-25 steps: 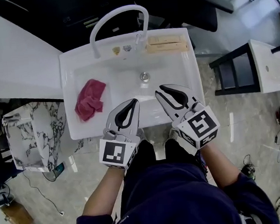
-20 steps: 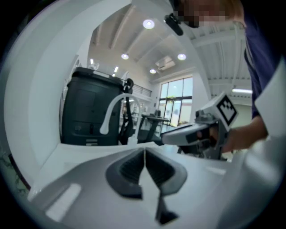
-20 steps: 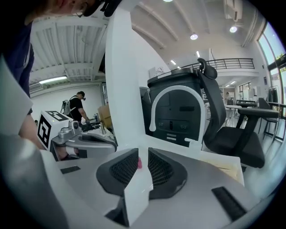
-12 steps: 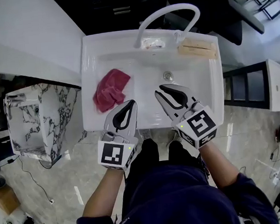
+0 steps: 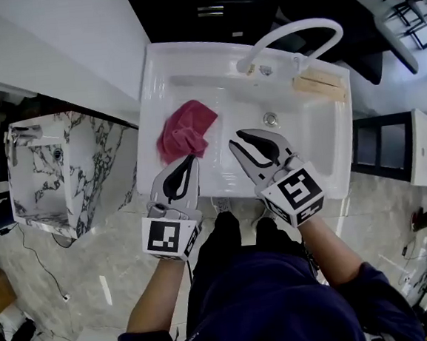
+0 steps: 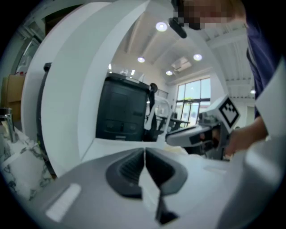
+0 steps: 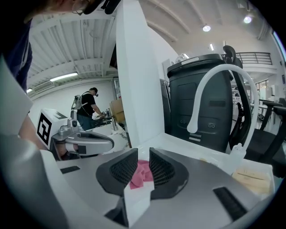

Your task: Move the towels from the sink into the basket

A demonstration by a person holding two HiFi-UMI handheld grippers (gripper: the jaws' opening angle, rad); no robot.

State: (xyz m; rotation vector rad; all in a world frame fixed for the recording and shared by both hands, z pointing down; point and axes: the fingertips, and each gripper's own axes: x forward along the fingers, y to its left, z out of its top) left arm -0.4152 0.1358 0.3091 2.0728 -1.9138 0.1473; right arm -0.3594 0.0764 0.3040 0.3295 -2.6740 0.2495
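Note:
A crumpled red towel [image 5: 186, 133] lies in the left part of the white sink [image 5: 324, 156]. My left gripper [image 5: 189, 161] hovers over the sink's near rim just short of the towel; its jaws meet at the tips [image 6: 144, 155] with nothing between them. My right gripper [image 5: 235, 142] is over the basin to the towel's right, jaws a little apart and empty. In the right gripper view the towel [image 7: 142, 173] shows through that gap, further off, with the left gripper [image 7: 85, 144] beside it. No basket is in view.
A curved white faucet [image 5: 295, 36] and a pale wooden block [image 5: 317, 86] sit on the sink's far rim; the drain [image 5: 271, 119] is mid-basin. A marble-patterned stand [image 5: 47, 177] is at the left, a white counter [image 5: 54, 46] behind it, and a dark shelf [image 5: 379, 151] to the right.
Both grippers have travelled left along the sink's near side toward the red towel, and the head view has swung with them. Neither jaw gap has changed.

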